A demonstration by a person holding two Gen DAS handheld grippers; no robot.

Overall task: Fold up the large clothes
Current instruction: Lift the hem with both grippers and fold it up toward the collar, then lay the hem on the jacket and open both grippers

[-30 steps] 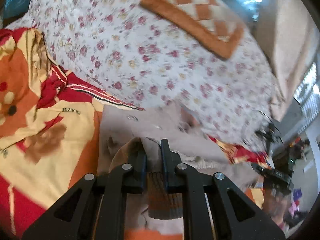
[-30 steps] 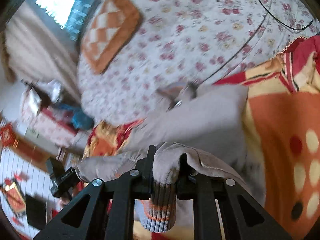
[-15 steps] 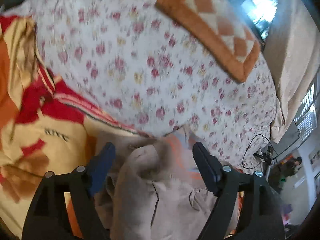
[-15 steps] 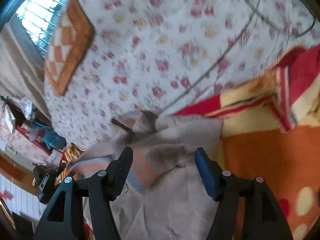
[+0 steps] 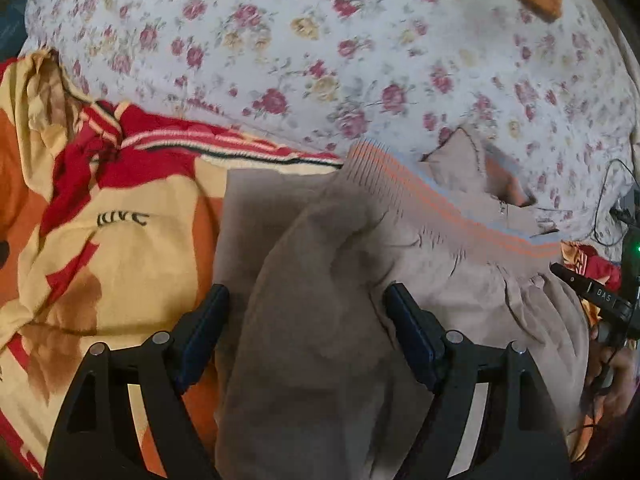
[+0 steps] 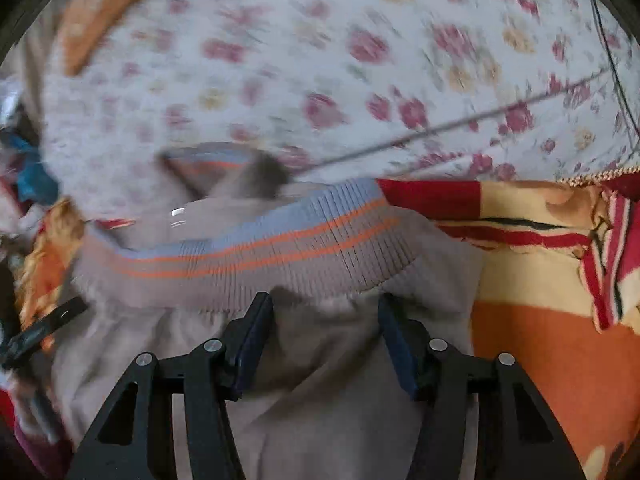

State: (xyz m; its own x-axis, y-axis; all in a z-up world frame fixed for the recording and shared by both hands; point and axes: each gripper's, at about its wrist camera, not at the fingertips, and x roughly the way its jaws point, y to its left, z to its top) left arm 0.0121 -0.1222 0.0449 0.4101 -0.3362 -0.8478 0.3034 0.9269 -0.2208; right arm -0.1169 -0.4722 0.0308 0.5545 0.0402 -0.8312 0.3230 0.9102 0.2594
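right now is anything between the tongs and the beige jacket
Nothing visible is. Both the left tongs and right tongs are open directly over the beige jacket, with only its own fabric between the fingers.

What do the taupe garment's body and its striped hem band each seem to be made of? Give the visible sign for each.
Garment body: probably soft fleece or brushed cotton, matte, with loose rounded creases.
Hem band: apparently ribbed knit, showing fine parallel ridges and woven-in orange and blue-grey stripes.

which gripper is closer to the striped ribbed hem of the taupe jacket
Right. The right gripper sits open just below the striped hem; the left gripper is open over plain fabric, farther from it.
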